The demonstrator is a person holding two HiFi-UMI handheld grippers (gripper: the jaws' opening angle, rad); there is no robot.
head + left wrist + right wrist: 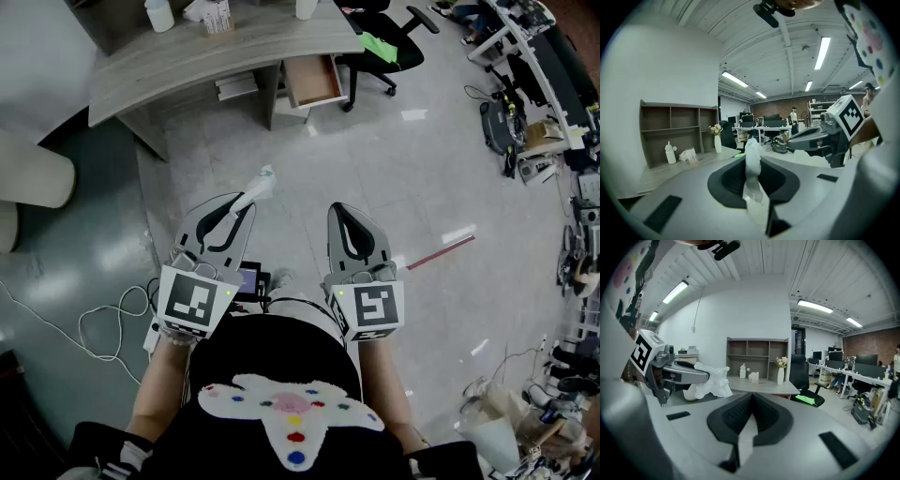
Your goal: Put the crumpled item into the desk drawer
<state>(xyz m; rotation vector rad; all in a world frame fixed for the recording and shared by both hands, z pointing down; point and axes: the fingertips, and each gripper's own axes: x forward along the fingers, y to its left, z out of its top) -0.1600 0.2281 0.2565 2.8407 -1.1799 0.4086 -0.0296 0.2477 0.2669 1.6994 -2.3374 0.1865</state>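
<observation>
Left gripper [242, 204] pinches the crumpled white tissue [752, 161], which pokes out past its tips; right gripper [751, 398] alongside, jaws pressed together with nothing between; both over grey floor [375, 178], well short of the desk [187, 52]; its drawer [314, 81] stands open.

A black office chair [802, 377] stands near a flower vase [780, 375] and wooden shelf [757, 348].
</observation>
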